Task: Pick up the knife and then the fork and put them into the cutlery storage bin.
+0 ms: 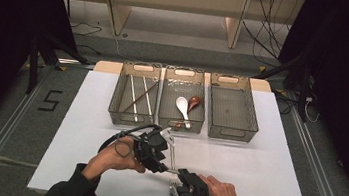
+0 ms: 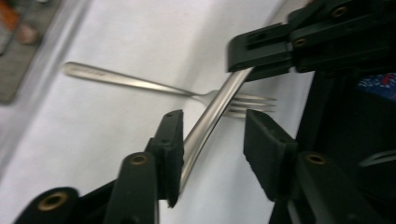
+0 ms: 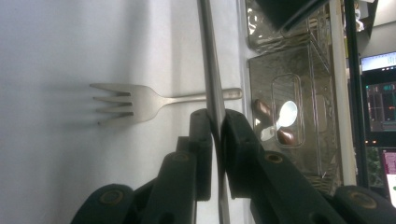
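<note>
Between trays [image 1: 179, 127] and near edge — right tool [image 3: 215, 126] on handle [image 3: 208, 70].

White table [image 1: 264, 174], 3 bins [image 1: 233, 110], fork [image 3: 140, 103]

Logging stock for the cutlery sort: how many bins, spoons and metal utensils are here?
Bins: 3
Spoons: 2
Metal utensils: 2, a fork lying on the table and a held utensil
Total: 7
</note>
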